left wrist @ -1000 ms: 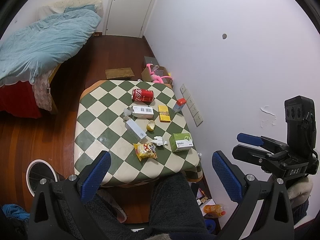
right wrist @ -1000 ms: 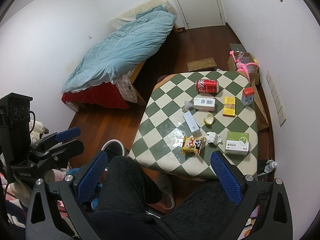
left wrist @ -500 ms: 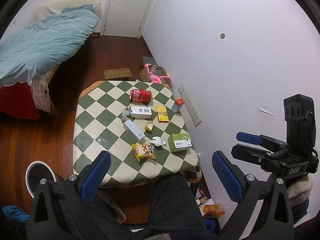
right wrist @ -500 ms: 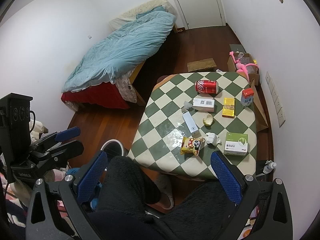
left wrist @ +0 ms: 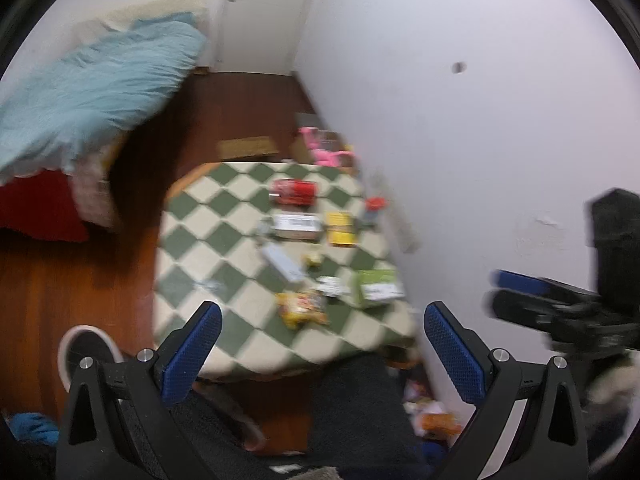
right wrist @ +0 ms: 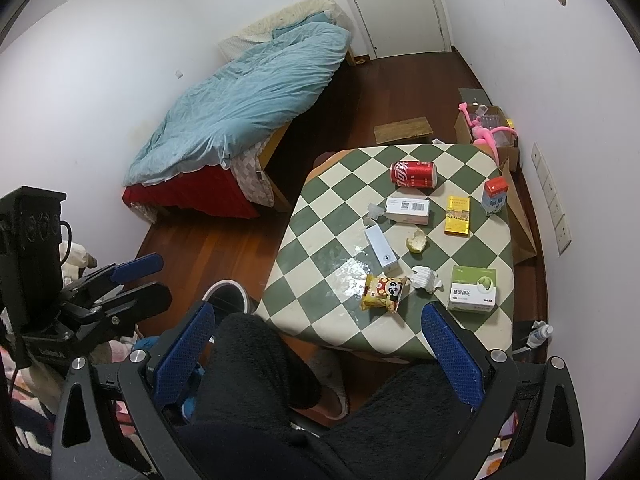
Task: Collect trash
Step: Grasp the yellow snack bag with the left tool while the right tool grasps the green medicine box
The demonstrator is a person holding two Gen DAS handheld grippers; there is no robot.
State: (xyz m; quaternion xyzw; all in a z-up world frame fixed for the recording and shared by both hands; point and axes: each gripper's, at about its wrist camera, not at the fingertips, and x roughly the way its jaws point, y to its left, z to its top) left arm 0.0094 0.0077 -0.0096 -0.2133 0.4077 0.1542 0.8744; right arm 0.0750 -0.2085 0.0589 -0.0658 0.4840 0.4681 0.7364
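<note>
Trash lies on the green-and-cream checked table (right wrist: 320, 200): a red cola can (right wrist: 414, 174) on its side, a yellow snack bag (right wrist: 384, 292), a crumpled tissue (right wrist: 426, 278), a fruit peel (right wrist: 417, 240) and several small boxes. My right gripper (right wrist: 318, 314) hangs open and empty, above the table's near edge and a person's dark-clad lap. My left gripper (left wrist: 320, 316) is also open and empty over the same edge; its view is blurred, with the snack bag (left wrist: 300, 308) and can (left wrist: 294, 192) still recognisable. Each gripper shows in the other's view: left gripper (right wrist: 136, 276), right gripper (left wrist: 516, 292).
A round white bin (right wrist: 226, 294) stands on the wooden floor left of the table, also blurred in the left wrist view as the bin (left wrist: 86, 350). A bed with a blue quilt (right wrist: 248, 96) fills the far left. A cardboard box with a pink toy (right wrist: 486, 128) sits behind the table by the wall.
The left wrist view has gone blurry and the table has shifted slightly right in it, so the left gripper is moving. The right wrist view is nearly unchanged. Both grippers stay open.
</note>
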